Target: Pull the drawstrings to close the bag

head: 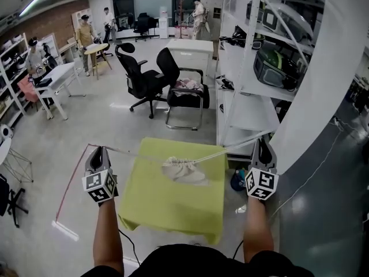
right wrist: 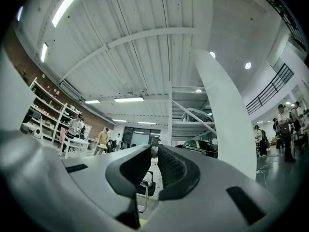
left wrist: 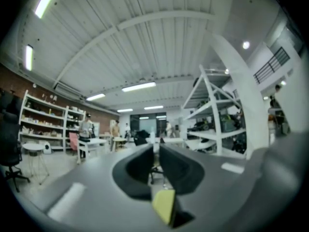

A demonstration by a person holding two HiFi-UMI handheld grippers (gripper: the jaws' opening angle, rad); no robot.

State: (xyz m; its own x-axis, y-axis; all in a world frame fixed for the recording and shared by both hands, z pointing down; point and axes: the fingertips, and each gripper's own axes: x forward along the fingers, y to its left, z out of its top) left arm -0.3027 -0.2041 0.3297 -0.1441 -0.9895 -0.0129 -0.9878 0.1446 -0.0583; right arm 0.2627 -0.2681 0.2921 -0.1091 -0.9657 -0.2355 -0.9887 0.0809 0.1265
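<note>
Clamping the left drawstring (head: 135, 154), your left gripper (head: 97, 150) holds it taut; your right gripper (head: 261, 140) pinches the right drawstring (head: 228, 149); the cinched bag (head: 183, 169) sits between the 2, over the green table (head: 173, 212).

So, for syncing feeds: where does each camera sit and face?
Head view: on the head, steeply down at the bag and green table; both forearms, left tongs, right tongs.
Left gripper view: on the left tongs, facing across the room; jaws pinching a drawstring.
Right gripper view: likewise, on the right tongs.
All share the white column.
</note>
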